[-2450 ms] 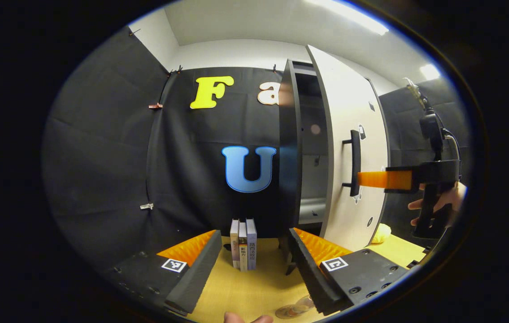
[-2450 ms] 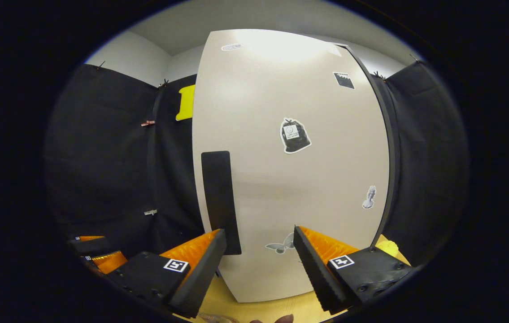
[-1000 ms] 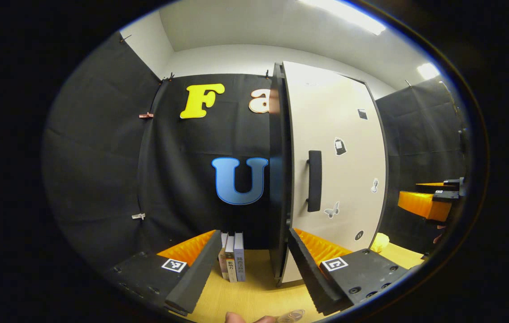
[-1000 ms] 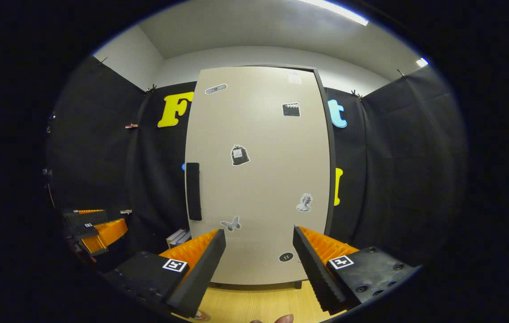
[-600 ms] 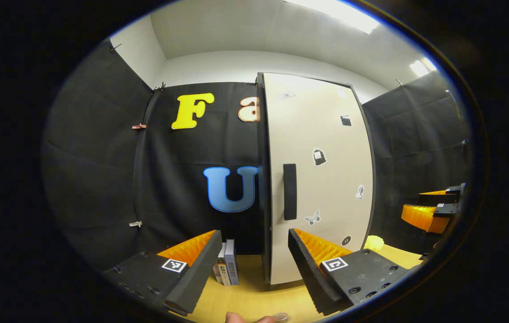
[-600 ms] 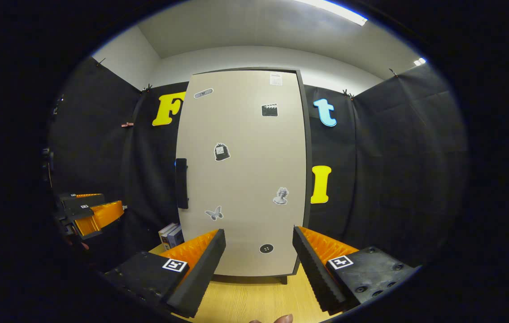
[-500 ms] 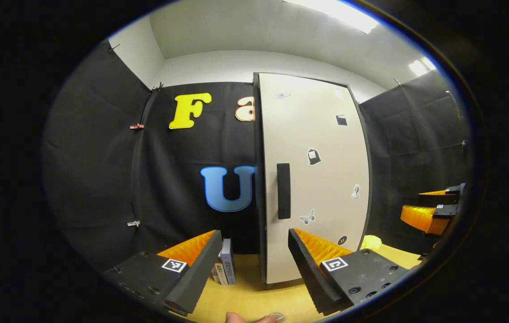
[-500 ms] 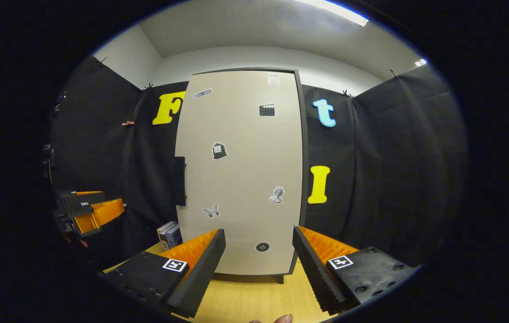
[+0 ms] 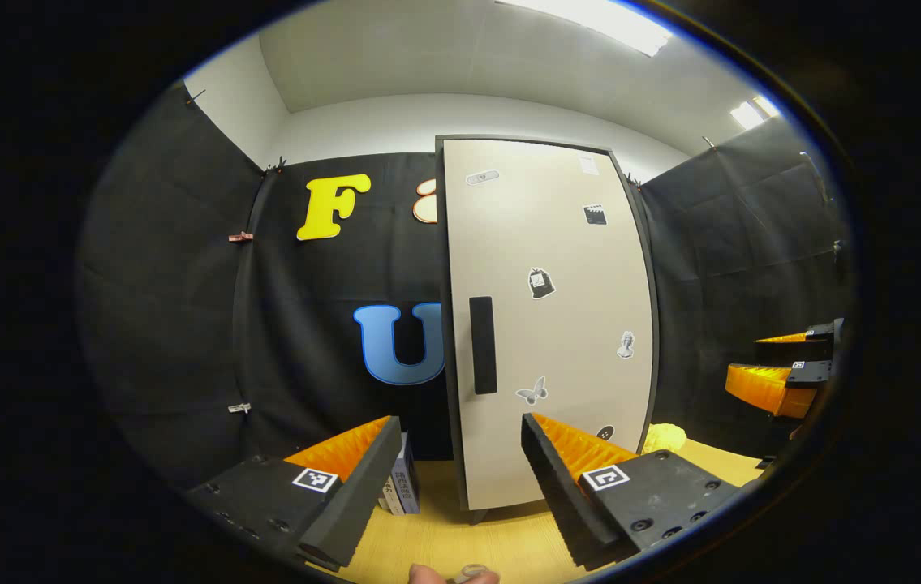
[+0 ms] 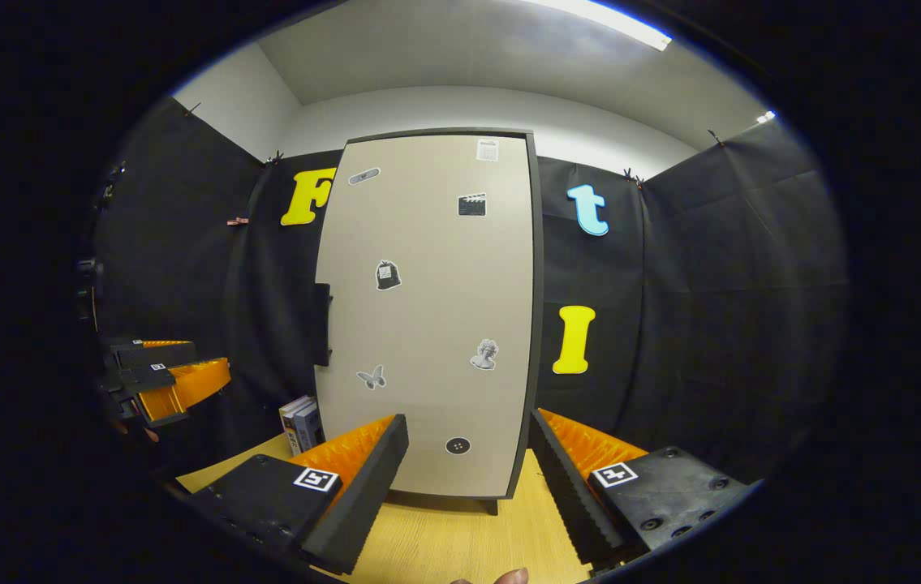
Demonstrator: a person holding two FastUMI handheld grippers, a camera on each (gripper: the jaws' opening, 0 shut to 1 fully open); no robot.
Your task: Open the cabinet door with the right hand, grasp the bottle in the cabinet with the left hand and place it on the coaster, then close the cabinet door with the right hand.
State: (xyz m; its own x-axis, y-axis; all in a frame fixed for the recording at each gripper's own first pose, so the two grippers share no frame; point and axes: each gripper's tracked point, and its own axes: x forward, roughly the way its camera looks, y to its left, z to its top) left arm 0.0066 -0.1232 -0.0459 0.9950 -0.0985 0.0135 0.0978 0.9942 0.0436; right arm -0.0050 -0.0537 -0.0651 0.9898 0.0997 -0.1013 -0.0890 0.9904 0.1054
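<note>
The cabinet [image 9: 549, 324] fills the middle of both views, standing on the wooden table [image 10: 460, 543], its pale door [image 10: 428, 324] shut flush and dotted with small stickers; the dark handle [image 9: 483, 345] sits at the door's left edge, centre of the left gripper view. The left gripper [image 9: 454, 478] at the bottom of its own view has its fingers spread wide with nothing between them, and so does the right gripper [image 10: 466, 478]. A few books [image 10: 300, 423] stand lower left of the door. A yellow object [image 9: 664, 439] lies lower right. At the bottom edge of the left gripper view a sliver of clear glass, perhaps the bottle [image 9: 472, 571], peeks beside a fingertip; I cannot tell for sure
</note>
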